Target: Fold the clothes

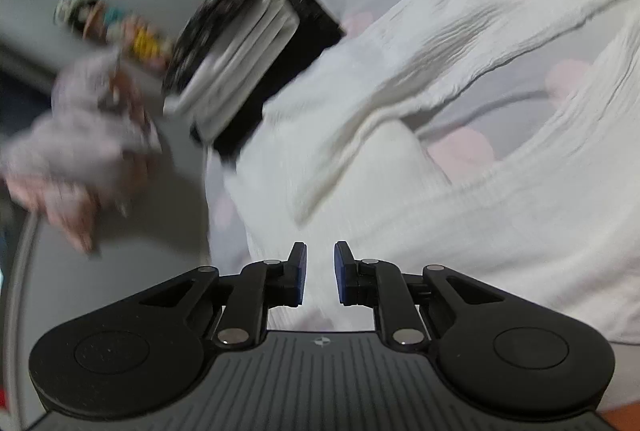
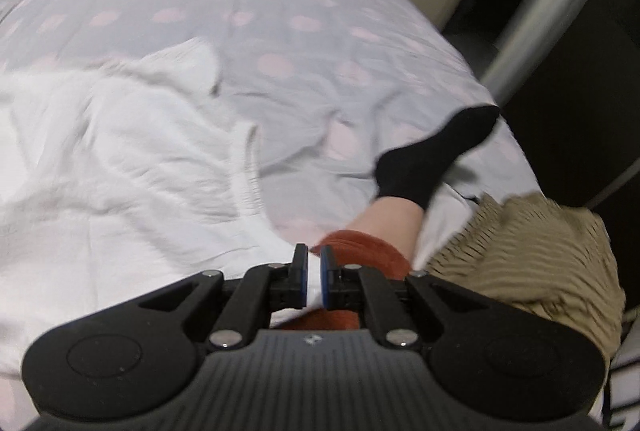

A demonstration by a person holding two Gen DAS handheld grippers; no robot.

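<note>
The left gripper [image 1: 320, 273] hung slightly parted, empty, above a white garment [image 1: 460, 135] on the dotted bedsheet [image 1: 576, 79].

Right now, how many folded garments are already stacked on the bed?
3, as far as the blur allows: a black-patterned piece outermost, a white one in the middle and a plain black one against the loose white garment. Others may be hidden.

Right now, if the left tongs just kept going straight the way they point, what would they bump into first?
Most likely the white garment spread on the dotted bedsheet. The left tongs stand slightly apart with nothing between them, and white cloth fills the view just ahead. Depth is hard to judge in this blurred picture.
</note>
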